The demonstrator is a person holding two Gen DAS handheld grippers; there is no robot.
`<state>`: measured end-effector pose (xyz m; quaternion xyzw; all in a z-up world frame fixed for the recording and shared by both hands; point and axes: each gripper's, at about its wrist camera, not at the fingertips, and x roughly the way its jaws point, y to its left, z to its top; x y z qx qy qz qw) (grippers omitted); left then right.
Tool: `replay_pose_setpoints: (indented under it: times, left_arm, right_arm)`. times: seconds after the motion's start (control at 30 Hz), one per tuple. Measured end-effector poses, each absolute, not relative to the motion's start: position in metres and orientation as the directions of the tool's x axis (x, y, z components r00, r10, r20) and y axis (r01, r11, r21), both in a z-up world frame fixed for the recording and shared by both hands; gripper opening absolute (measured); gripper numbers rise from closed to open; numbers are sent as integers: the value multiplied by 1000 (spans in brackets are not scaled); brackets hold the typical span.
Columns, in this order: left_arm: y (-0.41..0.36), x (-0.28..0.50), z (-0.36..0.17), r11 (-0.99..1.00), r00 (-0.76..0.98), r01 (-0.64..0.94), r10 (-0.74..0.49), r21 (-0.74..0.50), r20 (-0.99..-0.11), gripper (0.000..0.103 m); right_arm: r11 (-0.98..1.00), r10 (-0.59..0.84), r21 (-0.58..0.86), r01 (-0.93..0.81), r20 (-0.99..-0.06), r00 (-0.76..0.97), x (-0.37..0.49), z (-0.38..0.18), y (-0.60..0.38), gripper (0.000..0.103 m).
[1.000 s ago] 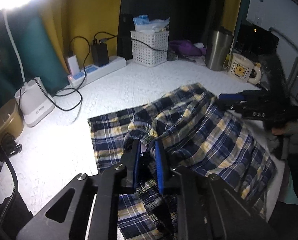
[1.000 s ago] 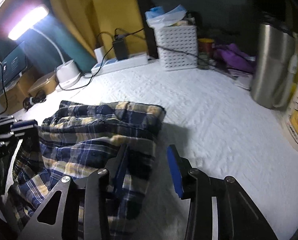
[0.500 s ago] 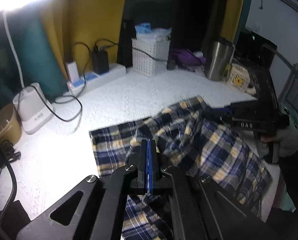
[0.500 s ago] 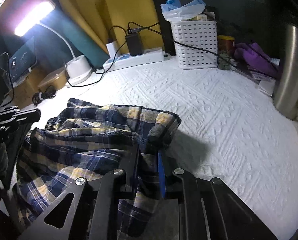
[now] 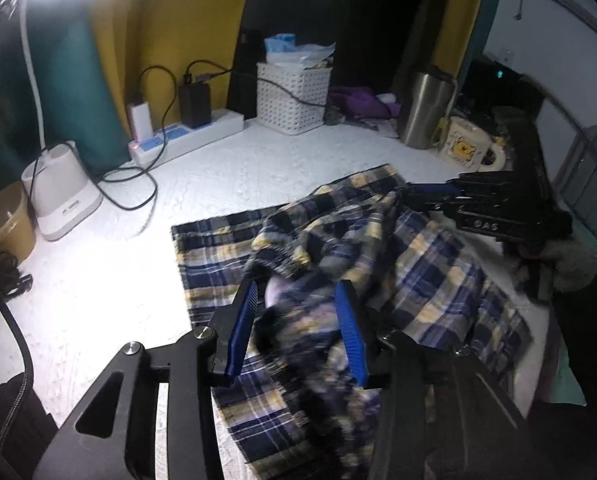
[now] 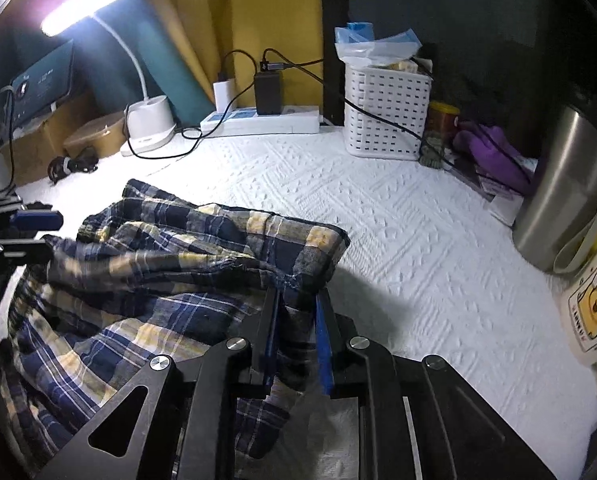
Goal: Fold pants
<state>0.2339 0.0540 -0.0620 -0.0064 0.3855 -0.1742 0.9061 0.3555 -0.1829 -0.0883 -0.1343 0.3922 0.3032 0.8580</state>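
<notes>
The blue, yellow and white plaid pants [image 5: 378, 248] lie bunched on the white quilted cover [image 5: 226, 184]. My left gripper [image 5: 298, 320] is open, its blue pads wide apart, with blurred cloth slipping down between them. My right gripper [image 6: 296, 308] is shut on a fold of the pants [image 6: 186, 264] near their right edge and holds it a little above the cover. The right gripper also shows in the left wrist view [image 5: 430, 194], at the pants' far right edge. The left gripper shows at the left edge of the right wrist view [image 6: 34, 220].
At the back stand a white basket [image 5: 294, 100], a power strip [image 5: 186, 136] with chargers and cables, a lamp base [image 5: 58, 192], a steel tumbler [image 5: 426, 108] and a Pooh mug [image 5: 466, 148]. A purple cloth [image 6: 494, 152] lies by the basket.
My left gripper was shut half a second ago and has now opened, letting the cloth drop. My right gripper closed on the pants' fold and keeps hold of it.
</notes>
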Motion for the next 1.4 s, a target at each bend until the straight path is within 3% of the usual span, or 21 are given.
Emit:
replay_pose_setpoints:
  times: [0.17, 0.23, 0.27, 0.3, 0.43, 0.47, 0.5, 0.57, 0.7, 1.1, 1.4]
  left_arm:
    - [50, 234, -65, 934, 632, 329, -327, -138, -702, 43]
    - [49, 235, -70, 934, 626, 328, -326, -139, -708, 48]
    - [49, 237, -74, 935, 621, 326, -322, -137, -715, 48]
    - [48, 238, -77, 937, 617, 323, -314, -132, -722, 48]
    - [51, 238, -81, 941, 625, 311, -306, -130, -718, 48]
    - [50, 238, -81, 941, 626, 312, -305, -128, -718, 46]
    - [50, 237, -80, 942, 632, 315, -300, -117, -715, 34]
    - [49, 237, -80, 942, 634, 320, -289, -97, -718, 26]
    - [47, 235, -73, 944, 654, 318, -286, -88, -701, 14]
    - [51, 252, -38, 946, 705, 314, -293, -87, -645, 12]
    - [66, 280, -57, 954, 680, 278, -276, -109, -679, 12]
  right_arm:
    - [767, 410, -28, -641, -747, 524, 354, -87, -184, 26]
    - [757, 399, -44, -652, -759, 514, 354, -90, -180, 43]
    - [754, 398, -48, -655, -759, 515, 354, -91, -179, 63]
    - [752, 402, -49, -658, -757, 516, 354, -91, -178, 71]
    - [754, 427, -25, -656, -740, 520, 358, -90, -179, 71]
    - [746, 436, -22, -665, -738, 515, 358, -90, -177, 63]
    - [737, 440, -25, -675, -741, 507, 358, -90, -175, 45]
    - [723, 429, -51, -689, -749, 505, 356, -93, -169, 26]
    - [725, 419, -81, -685, -737, 530, 351, -89, -165, 11]
    - [787, 447, 21, -616, -708, 547, 370, -71, -172, 8]
    - [782, 452, 63, -620, -743, 494, 405, -90, -154, 8]
